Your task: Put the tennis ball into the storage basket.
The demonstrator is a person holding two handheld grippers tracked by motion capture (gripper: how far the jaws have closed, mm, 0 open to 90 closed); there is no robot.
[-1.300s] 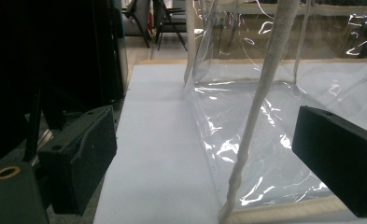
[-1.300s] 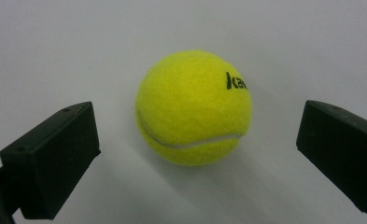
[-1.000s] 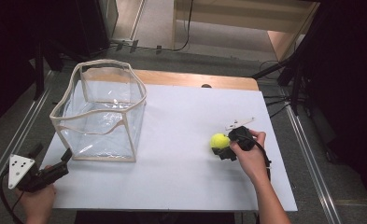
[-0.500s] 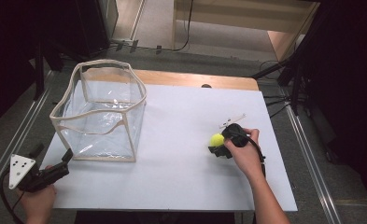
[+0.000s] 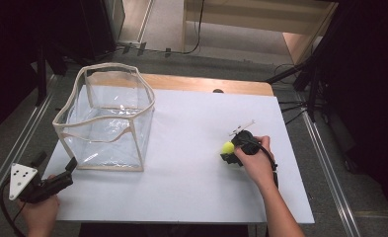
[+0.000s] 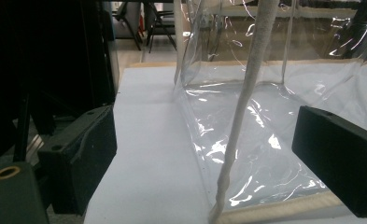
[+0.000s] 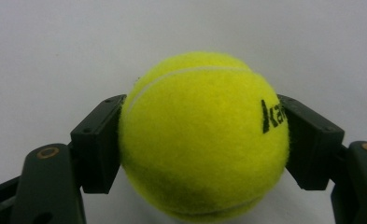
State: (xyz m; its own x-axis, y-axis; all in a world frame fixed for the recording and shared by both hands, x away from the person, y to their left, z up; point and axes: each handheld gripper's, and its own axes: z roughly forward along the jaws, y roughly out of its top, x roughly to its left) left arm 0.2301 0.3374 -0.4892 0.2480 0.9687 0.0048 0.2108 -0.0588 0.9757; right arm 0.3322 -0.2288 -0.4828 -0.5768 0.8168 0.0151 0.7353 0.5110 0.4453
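Observation:
A yellow tennis ball [image 5: 227,147] lies on the white table [image 5: 191,187] at the right. My right gripper [image 5: 228,152] is at it, and its jaws have just been closing with the ball between them. In the right gripper view both pads [image 7: 99,142] press the sides of the tennis ball [image 7: 204,135], so my right gripper [image 7: 205,140] is shut on it. My left gripper [image 5: 56,164] rests at the table's near left corner, open. Its jaws [image 6: 209,154] point at the near corner of the clear bag [image 6: 265,140].
The clear plastic bag [image 5: 107,118] with a cream rim stands open-topped on the table's left half. A wooden strip [image 5: 201,84] runs along the far edge. Metal rails [image 5: 325,163] flank the table, with cables on the floor at the right.
The right gripper's jaws have closed onto the tennis ball, with the hand shifting slightly toward it. The left hand and the bag have stayed put.

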